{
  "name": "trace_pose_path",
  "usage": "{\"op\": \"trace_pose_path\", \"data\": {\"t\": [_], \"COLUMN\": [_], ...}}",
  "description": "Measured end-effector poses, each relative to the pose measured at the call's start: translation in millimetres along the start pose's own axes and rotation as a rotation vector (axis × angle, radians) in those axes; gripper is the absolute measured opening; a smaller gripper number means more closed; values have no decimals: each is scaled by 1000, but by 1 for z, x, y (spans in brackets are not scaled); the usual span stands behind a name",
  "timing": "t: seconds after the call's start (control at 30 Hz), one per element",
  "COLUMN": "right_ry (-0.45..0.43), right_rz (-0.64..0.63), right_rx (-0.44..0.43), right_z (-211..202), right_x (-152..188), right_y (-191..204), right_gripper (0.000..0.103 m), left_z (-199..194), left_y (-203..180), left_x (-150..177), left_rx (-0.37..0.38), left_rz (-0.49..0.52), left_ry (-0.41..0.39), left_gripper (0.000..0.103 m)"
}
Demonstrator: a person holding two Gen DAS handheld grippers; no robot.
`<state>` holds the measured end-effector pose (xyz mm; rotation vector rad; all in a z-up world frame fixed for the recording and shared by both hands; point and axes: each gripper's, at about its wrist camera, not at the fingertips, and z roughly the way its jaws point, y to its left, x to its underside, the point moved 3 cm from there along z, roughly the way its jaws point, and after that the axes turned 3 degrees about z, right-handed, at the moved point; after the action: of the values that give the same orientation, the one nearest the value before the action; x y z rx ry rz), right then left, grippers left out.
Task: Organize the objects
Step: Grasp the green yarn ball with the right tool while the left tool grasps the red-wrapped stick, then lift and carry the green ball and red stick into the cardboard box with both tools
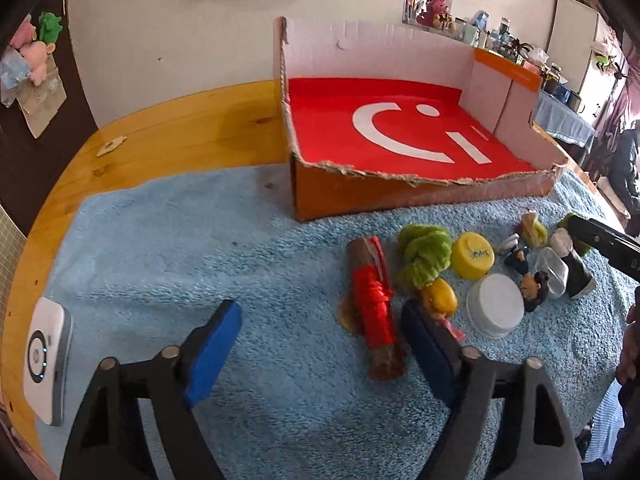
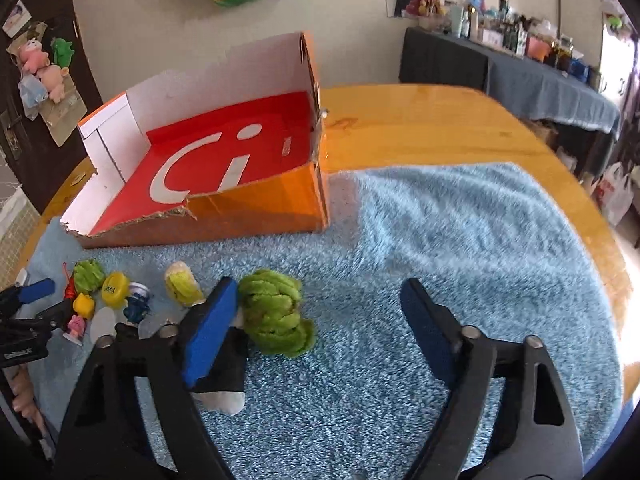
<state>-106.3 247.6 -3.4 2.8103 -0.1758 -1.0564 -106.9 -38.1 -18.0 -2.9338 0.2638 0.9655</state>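
An orange cardboard box (image 1: 420, 194) with a red inside floor stands at the back of the blue towel (image 1: 180, 248); nothing lies in it. Small objects lie in front of it: a brown roll wrapped in red thread (image 1: 374, 312), green yarn (image 1: 424, 258), a yellow cap (image 1: 474, 256), a white cap (image 1: 496, 310), a yellow toy (image 1: 440, 300) and small figures (image 1: 534, 290). My left gripper (image 1: 320, 344) is open and empty, with the roll between its fingers. My right gripper (image 2: 316, 336) is open and empty above a second green yarn bundle (image 2: 276, 320) and a black-and-white object (image 2: 224, 376). The box also shows in the right wrist view (image 2: 256, 208).
A white device (image 1: 46, 360) lies at the towel's left edge on the round wooden table (image 1: 180, 132). A small wooden piece (image 1: 111, 146) lies on the bare wood. Bare towel (image 2: 460, 240) spreads to the right of the box. A cluttered side table (image 2: 540, 80) stands behind.
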Motion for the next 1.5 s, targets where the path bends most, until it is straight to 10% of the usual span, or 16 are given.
{"op": "trace_pose_path", "data": {"t": [0.33, 0.9, 1.5], "right_ry": [22, -8, -146], "right_rz": [-6, 11, -51], "right_rx": [-104, -130, -134], "right_z": [4, -4, -54], "right_x": [6, 6, -19], "right_y": [8, 6, 16], "right_gripper": [32, 28, 28], "left_z": [-4, -12, -67], "left_y": [-9, -8, -12], "left_x": [1, 3, -21], "left_rx": [23, 69, 75], "left_rz": [16, -18, 11], "left_ry": [-30, -40, -206], "left_gripper": [49, 19, 19]}}
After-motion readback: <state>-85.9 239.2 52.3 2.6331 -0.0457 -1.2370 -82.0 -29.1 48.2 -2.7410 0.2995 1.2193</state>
